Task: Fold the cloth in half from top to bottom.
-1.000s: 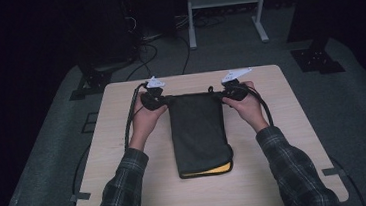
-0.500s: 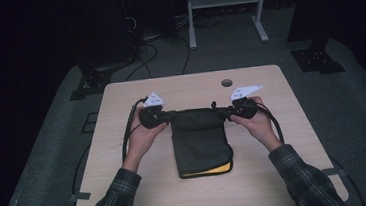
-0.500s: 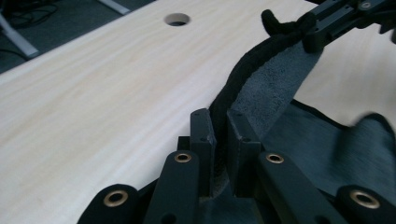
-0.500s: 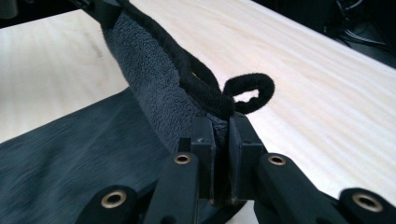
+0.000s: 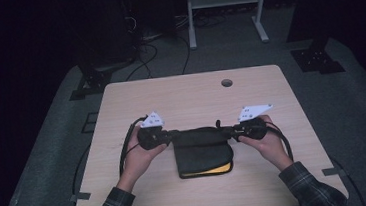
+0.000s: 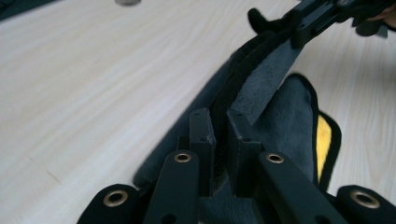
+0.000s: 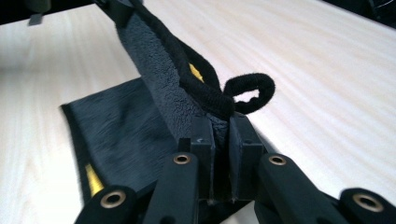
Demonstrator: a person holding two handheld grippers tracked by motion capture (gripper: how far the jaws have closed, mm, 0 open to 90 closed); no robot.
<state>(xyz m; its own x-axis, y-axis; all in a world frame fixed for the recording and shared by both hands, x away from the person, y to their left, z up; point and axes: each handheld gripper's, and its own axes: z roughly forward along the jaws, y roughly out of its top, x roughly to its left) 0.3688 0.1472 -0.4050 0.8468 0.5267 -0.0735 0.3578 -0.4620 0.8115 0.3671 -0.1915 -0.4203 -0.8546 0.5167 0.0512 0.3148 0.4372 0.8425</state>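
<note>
Towel (image 5: pixel 203 151), dark grey with a black hem and a yellow underside, lies on the near half of a pale wooden table (image 5: pixel 190 95), partly folded over itself. A person stands at the near edge with a claw in each hand. The left claw (image 5: pixel 171 135) pinches one corner of the towel's far edge, and the right claw (image 5: pixel 227 130) pinches the other corner, so that edge hangs stretched between them, lifted just off the layer beneath.

In the left claw's view (image 6: pixel 219 140) the jaws are closed tight on the fleece, with the raised edge running away toward the other claw. In the right claw's view (image 7: pixel 219 140) the jaws are likewise clamped on the cloth, right beside a small hanging loop (image 7: pixel 247 93) sewn at that corner. A strip of yellow (image 5: pixel 204 171) peeks out along the near edge of the towel.

The work looks like a fold being brought toward the person, roughly halfway across. Risks from here: each claw holds only a narrow bite near the hem, so a sharp tug could pull a corner free. If one hand travels faster than the other, the fold would land crooked. Dragging low could also bunch or slide the bottom layer along the smooth table.
</note>
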